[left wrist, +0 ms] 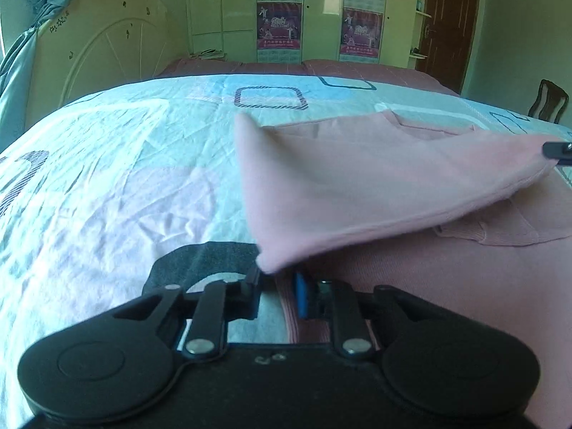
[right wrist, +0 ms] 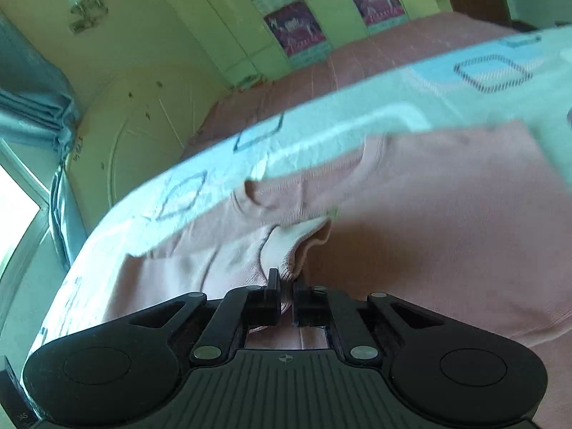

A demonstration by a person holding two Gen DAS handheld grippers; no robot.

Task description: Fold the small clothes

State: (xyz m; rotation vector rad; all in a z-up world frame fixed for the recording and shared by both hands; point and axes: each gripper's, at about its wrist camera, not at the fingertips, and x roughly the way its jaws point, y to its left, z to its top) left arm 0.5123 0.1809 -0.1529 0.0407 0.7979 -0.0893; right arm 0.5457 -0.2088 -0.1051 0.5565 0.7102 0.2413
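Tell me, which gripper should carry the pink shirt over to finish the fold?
Probably left: the left gripper already holds a raised corner of the pink shirt. The right gripper pinches a bunched edge.

The left tool (left wrist: 277, 279) is closed on a corner of the pink garment (left wrist: 375, 186), lifting it off the bed sheet (left wrist: 118, 178), which is pale blue with square outlines. The raised cloth hangs as a stretched flap over the rest of the garment lying flat. At the far right edge the tip of the right tool (left wrist: 557, 150) holds the flap's other corner. Behind the bed stand a cream headboard (left wrist: 107, 43), a wardrobe with posters (left wrist: 279, 25) and a dark door (left wrist: 450, 25).
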